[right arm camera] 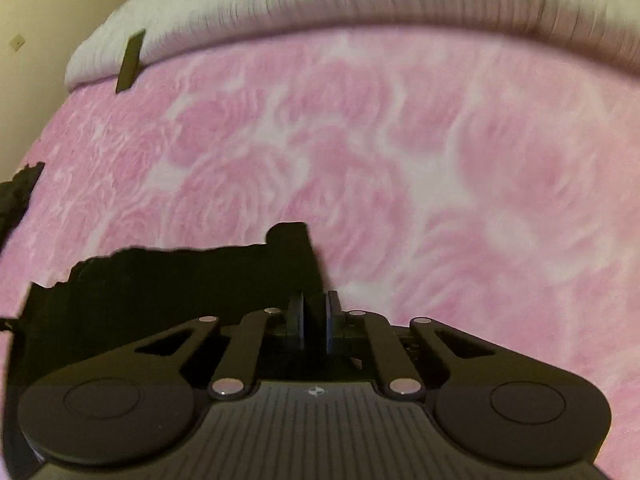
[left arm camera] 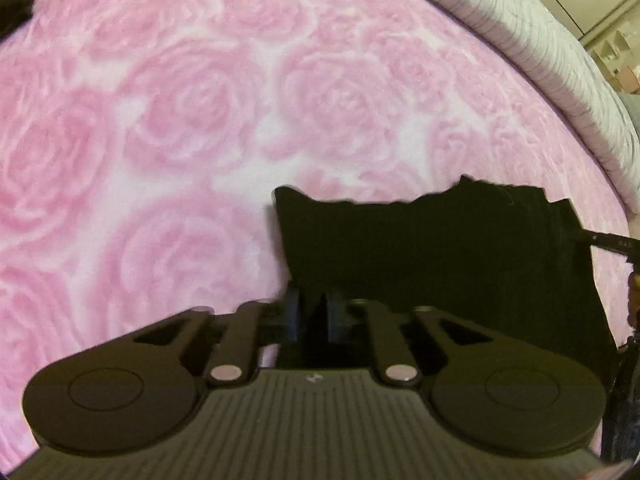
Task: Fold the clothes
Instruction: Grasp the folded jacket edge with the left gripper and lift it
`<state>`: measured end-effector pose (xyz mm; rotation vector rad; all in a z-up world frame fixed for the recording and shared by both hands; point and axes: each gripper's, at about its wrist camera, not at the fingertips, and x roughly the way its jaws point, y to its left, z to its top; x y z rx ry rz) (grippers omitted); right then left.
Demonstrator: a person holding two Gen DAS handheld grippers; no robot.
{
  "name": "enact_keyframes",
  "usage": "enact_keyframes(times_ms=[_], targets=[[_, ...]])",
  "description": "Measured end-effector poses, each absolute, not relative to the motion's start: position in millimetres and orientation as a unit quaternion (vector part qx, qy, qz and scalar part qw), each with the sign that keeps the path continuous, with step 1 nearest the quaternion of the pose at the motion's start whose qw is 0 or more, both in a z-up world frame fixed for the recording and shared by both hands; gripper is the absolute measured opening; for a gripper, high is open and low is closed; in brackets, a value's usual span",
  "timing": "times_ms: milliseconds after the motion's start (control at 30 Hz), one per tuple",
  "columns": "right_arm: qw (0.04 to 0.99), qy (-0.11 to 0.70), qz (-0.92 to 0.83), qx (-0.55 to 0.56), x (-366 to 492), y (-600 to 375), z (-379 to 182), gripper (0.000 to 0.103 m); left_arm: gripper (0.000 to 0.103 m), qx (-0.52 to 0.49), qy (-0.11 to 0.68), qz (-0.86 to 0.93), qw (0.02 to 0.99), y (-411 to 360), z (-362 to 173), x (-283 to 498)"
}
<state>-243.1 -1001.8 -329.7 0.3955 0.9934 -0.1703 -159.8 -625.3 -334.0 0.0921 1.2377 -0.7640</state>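
A bedroom in a home. Ahead of both tongs spreads a plush pink blanket [left arm camera: 200, 120] printed with large roses, covering a bed. Beyond it, along the far edge, lies a pale ribbed bolster or rolled quilt [right arm camera: 360, 0]. To the far left of the right tongs stands a plain cream wall [right arm camera: 36, 20].

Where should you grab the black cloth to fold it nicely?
Best at its two near corners, one gripper each, coming in low from the near edge. The black cloth lies spread on the pink rose blanket, and the left gripper and right gripper seem to pinch it there already, so lifting would likely carry the whole edge over evenly.
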Motion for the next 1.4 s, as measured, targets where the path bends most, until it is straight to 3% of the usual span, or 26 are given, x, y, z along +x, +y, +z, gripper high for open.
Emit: enact_keyframes(times_ms=[100,200,300,433,700,867,967,1033,1233,1367,1400], targets=[[0.854,0.479,-0.097,0.178,-254,-1004,-331,0.006,0.009,0.054,0.533,-0.374,0.757,-631,-318,-164],[0.846,0.503,-0.095,0.148,-245,-992,-351,0.008,0.01,0.07,0.554,-0.364,0.746,-637,-341,-159],[0.848,0.5,-0.105,0.143,-240,-988,-353,0.023,0.016,0.072,0.571,-0.352,0.738,-637,-355,-157],[0.87,0.461,-0.123,0.127,-261,-979,-314,0.031,0.021,0.068,0.559,-0.342,0.752,-626,-335,-163],[0.857,0.497,-0.024,0.134,-353,-889,-290,0.031,0.021,0.084,0.561,-0.408,0.715,-599,-284,-255],[0.828,0.552,-0.041,0.092,-418,-865,-317,0.026,0.021,0.162,0.603,-0.418,0.66,-583,-321,-322],[0.828,0.549,-0.053,0.097,-442,-876,-312,0.027,0.013,0.142,0.613,-0.393,0.67,-568,-333,-322],[0.826,0.546,-0.092,0.106,-450,-888,-304,0.021,0.009,0.135,0.62,-0.379,0.674,-567,-331,-317],[0.789,0.564,-0.179,0.163,-475,-931,-314,0.024,0.014,0.216,0.592,-0.397,0.667,-588,-315,-326],[0.81,0.53,-0.185,0.169,-483,-929,-287,0.028,0.014,0.233,0.586,-0.392,0.67,-592,-308,-331],[0.814,0.525,-0.181,0.17,-484,-925,-280,0.036,0.016,0.234,0.582,-0.39,0.674,-593,-300,-333]])
